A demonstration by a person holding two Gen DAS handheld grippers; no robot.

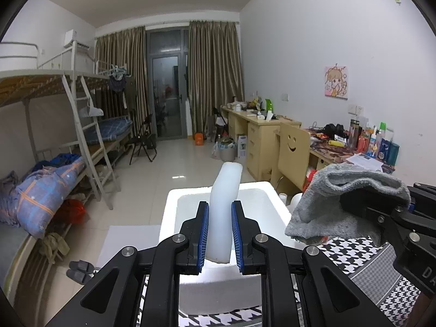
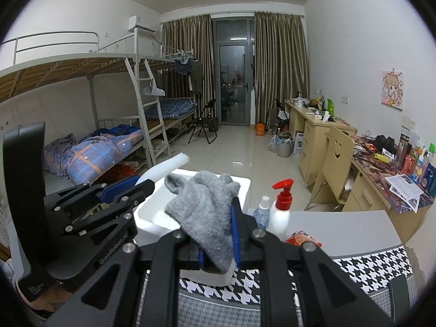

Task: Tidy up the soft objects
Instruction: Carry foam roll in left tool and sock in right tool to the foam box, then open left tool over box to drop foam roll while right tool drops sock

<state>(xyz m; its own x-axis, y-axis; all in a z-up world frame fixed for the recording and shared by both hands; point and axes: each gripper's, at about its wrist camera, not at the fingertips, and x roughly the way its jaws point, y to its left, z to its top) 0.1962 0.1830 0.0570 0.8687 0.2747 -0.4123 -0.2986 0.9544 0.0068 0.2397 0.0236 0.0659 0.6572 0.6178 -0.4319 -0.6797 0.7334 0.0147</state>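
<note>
Nearest to us, our left gripper (image 1: 220,234) has its blue-padded jaws closed on a pale, translucent soft block (image 1: 224,207), which stands up and curves over the white foam box (image 1: 275,199). Our right gripper (image 2: 218,242) has its jaws pinched narrow on a grey sock (image 2: 207,209), which drapes over the near edge of the same box. In the left wrist view the sock (image 1: 348,199) hangs just to the right of the box, off the counter.

We judge the task to be midway: both soft things are lifted and held above or beside the box, and neither has been released into it. What we can see of the box's inside shows nothing in it, though part of it is hidden. What remains, as we read it, is lowering each one in and opening the jaws.

The box sits on a houndstooth cloth (image 2: 368,267) covering the counter. Just right of the box stand a red-topped pump bottle (image 2: 282,207) and a small spray bottle (image 2: 262,212). Beyond lie a tiled floor, bunk beds (image 2: 114,125) on the left, and cluttered wooden desks (image 2: 321,133) along the right wall.
</note>
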